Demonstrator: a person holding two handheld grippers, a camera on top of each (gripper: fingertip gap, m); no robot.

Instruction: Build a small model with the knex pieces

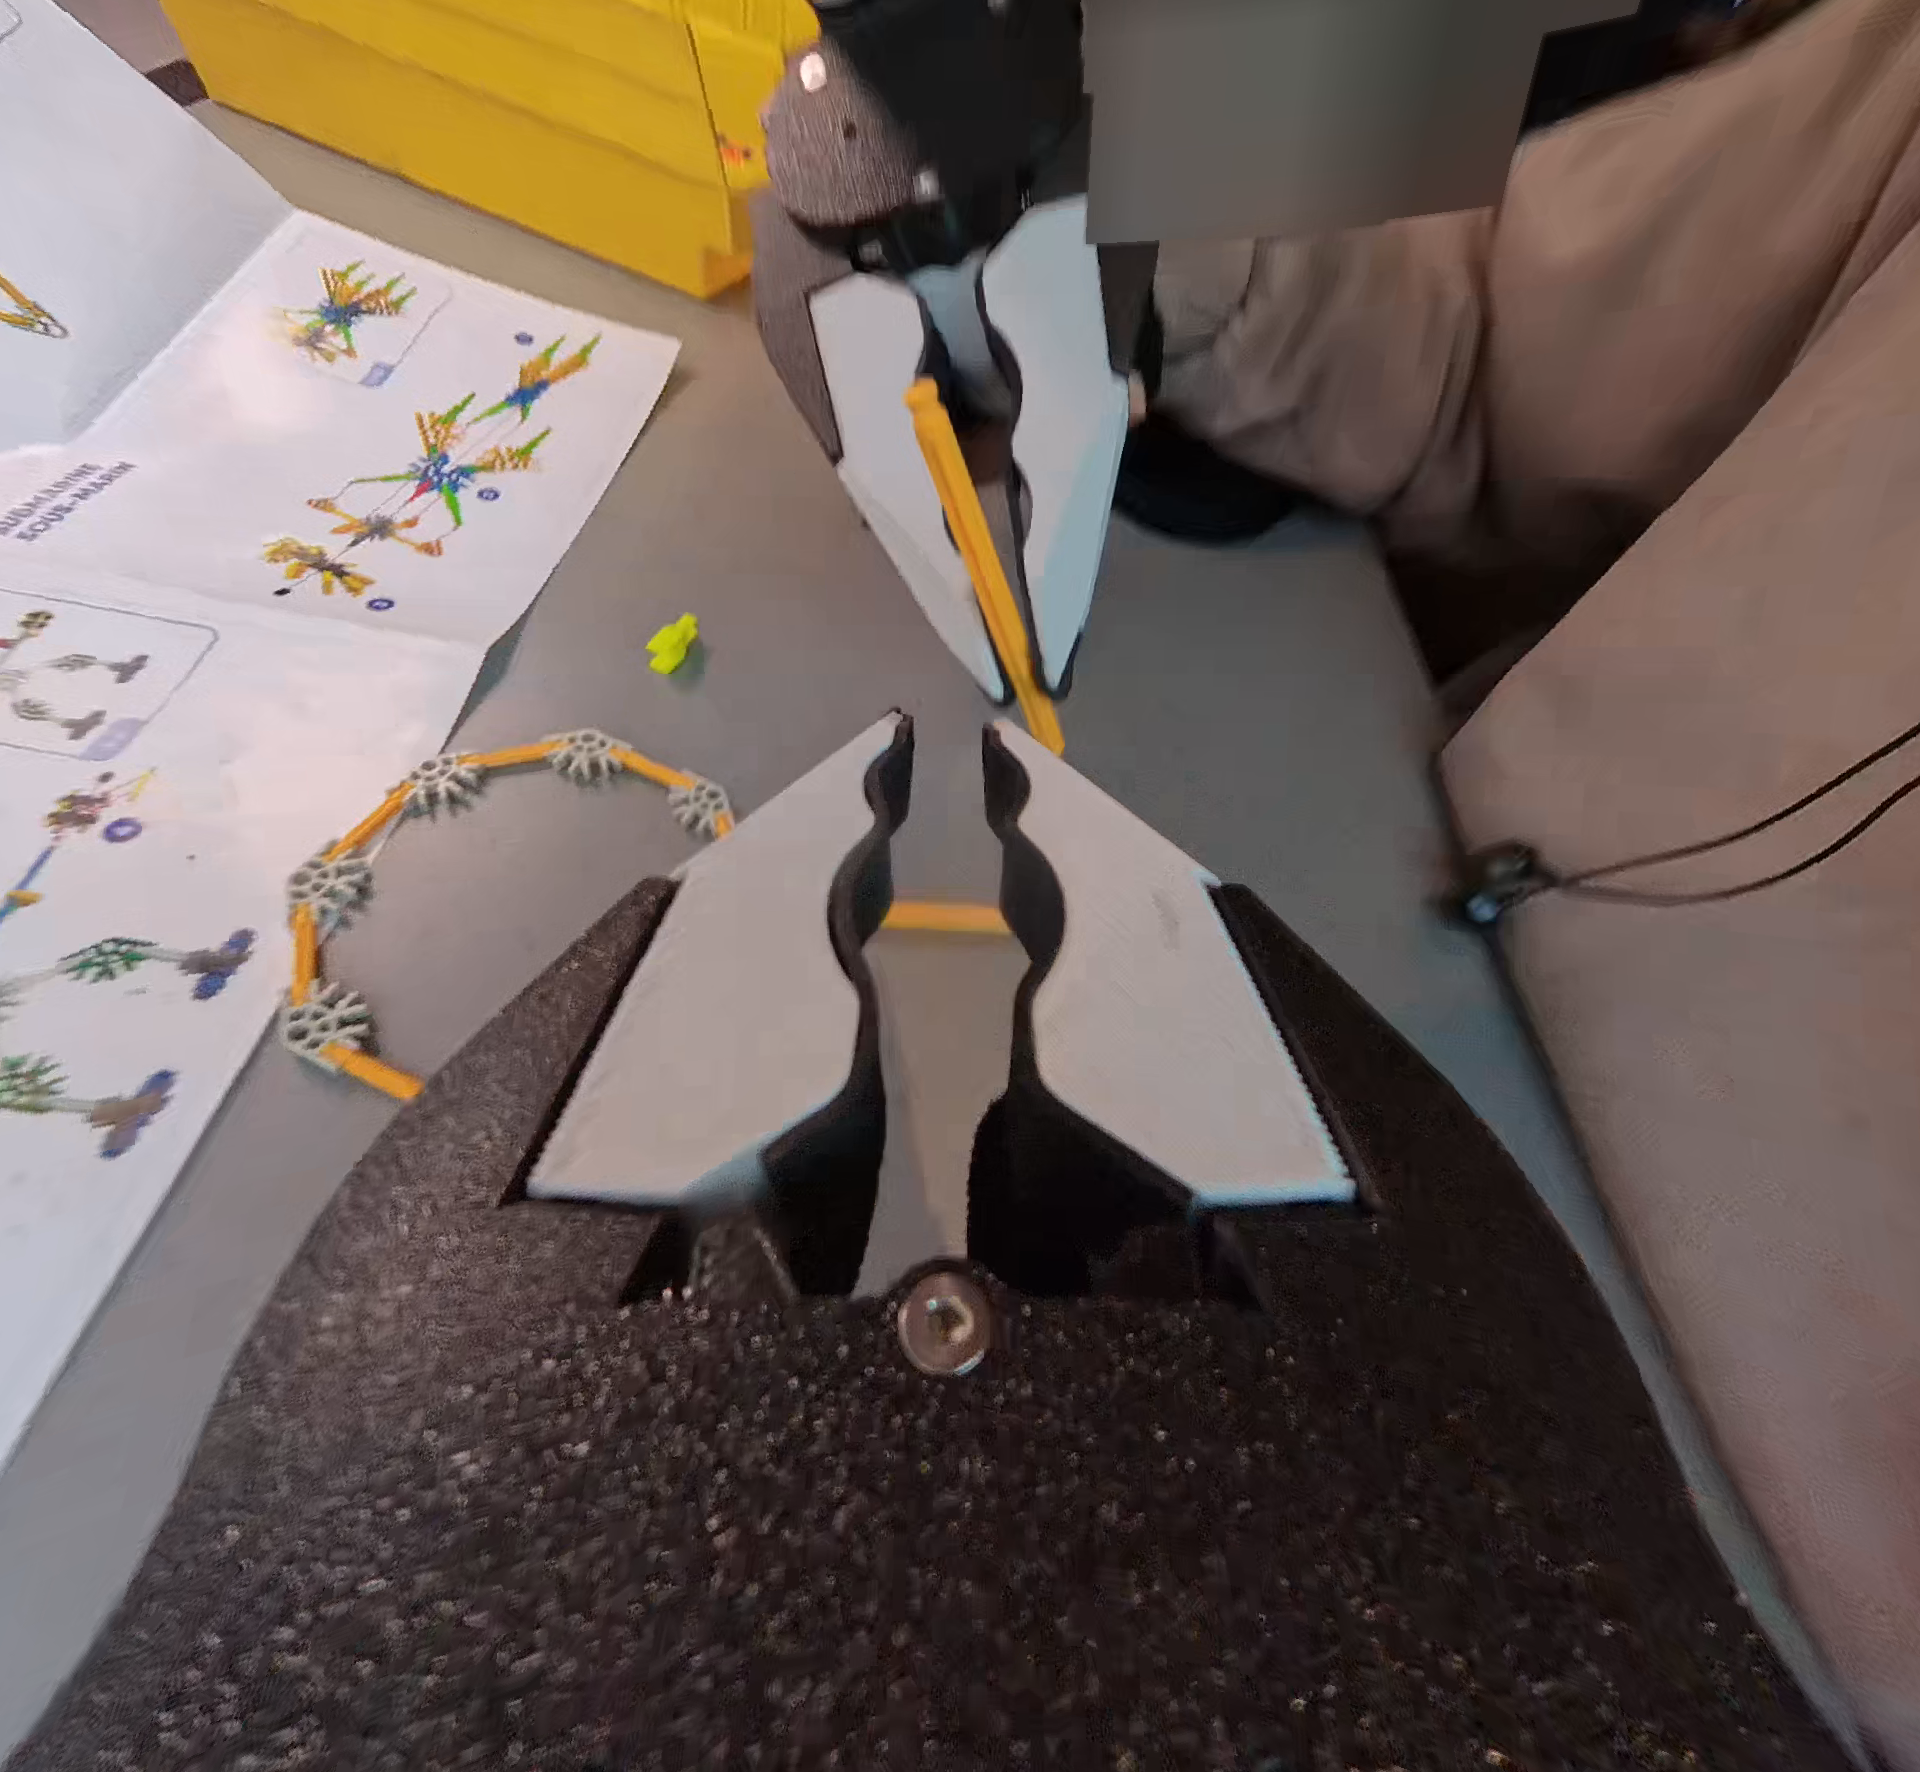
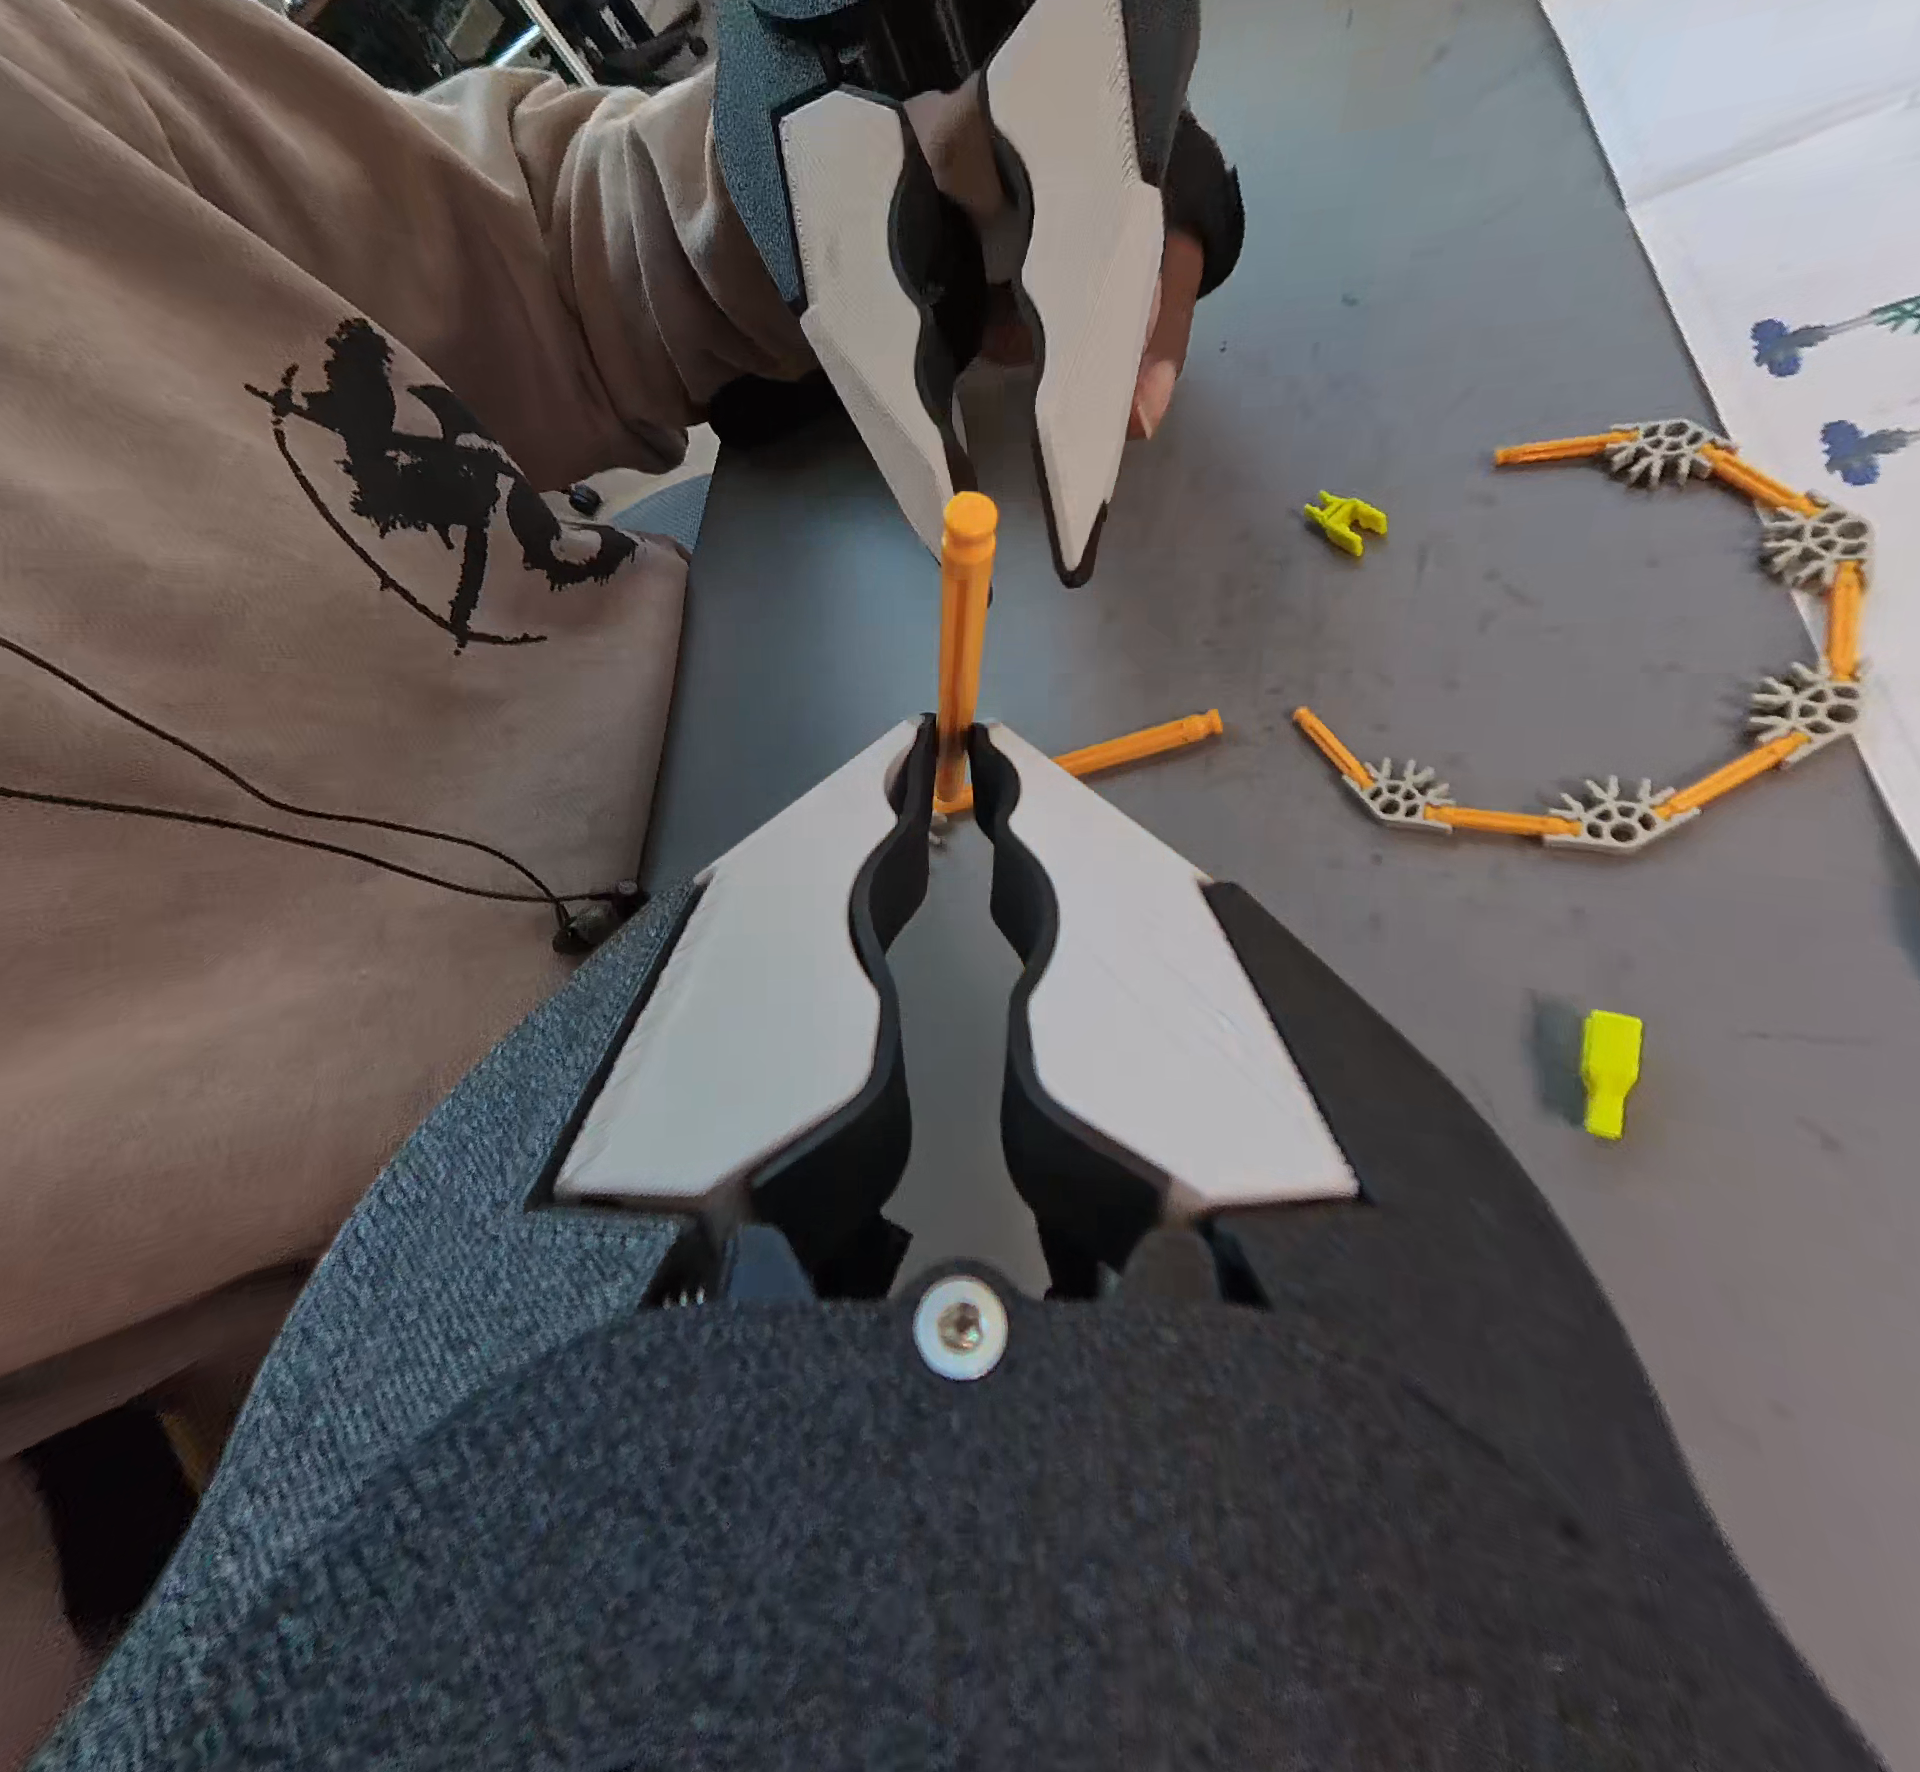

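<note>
Right gripper clamped on slim orange plastic rod, upright above grey surface; left gripper apart, empty, beside. Thin tip grip: could twist loose, drop.

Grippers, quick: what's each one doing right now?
Left gripper: open, empty.
Right gripper: shut on an orange rod.
</note>
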